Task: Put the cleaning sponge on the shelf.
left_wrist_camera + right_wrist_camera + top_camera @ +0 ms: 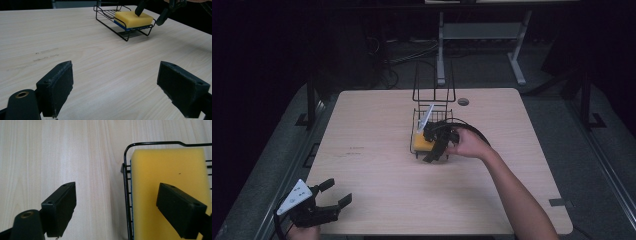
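A yellow sponge (422, 141) lies flat in a black wire rack (432, 112) standing past the middle of the table (377, 165), toward its far edge. Bare wood stretches wide to the rack's left and toward the near edge. The right gripper (438, 142) hangs over the rack's near rim, jaws spread, one above the sponge (165, 177) and one outside the wire (126, 195). The left gripper (332, 192) rests far from the rack at the near left corner, jaws apart. From above, the right hand (469, 145) hides part of the rack; the left gripper view shows the sponge's (133, 18) blue underside.
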Available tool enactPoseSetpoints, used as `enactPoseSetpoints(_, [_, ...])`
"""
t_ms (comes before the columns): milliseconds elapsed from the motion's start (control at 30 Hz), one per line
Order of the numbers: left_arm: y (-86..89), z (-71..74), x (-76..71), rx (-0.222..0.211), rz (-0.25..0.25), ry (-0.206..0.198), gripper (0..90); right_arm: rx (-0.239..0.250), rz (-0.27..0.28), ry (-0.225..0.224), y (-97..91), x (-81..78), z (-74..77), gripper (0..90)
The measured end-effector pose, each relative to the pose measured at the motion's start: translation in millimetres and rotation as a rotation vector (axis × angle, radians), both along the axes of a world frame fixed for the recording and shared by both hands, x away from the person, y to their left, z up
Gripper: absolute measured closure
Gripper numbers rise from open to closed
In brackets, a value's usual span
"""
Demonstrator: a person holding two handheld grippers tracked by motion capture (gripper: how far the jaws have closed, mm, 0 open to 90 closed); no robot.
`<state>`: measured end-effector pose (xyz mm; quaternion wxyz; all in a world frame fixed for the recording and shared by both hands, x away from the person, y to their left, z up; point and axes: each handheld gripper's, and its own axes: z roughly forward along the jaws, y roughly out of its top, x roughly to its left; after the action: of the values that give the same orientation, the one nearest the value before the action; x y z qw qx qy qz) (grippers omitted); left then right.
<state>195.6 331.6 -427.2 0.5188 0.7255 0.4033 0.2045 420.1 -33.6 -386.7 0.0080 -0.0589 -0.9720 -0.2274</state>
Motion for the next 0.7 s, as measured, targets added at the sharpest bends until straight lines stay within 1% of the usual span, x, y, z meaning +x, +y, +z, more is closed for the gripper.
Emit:
enactPoseSetpoints(100, [-0.2, 0.0, -0.1, 0.001, 0.0, 0.0, 12.8, 0.006, 0.004, -0.003, -0.8, -1.6, 0.6, 16.0])
enactPoseSetpoints(233, [-1.3, -0.2, -0.1, -0.003, -0.004, 0.004, 12.8, 0.009, 0.009, -0.009, -2.3, -7.7, -1.1, 16.0])
enactPoseSetpoints(467, [-2.1, -0.5, -0.7, 0.004, -0.008, -0.002, 12.8, 0.021, 0.009, -0.016, -8.9, -17.0, -0.8, 16.0])
enactPoseSetpoints(700, [-2.7, -0.6, -1.0, 0.007, -0.01, 0.0, 12.8, 0.023, 0.003, -0.016, -16.6, -24.9, -1.8, 16.0])
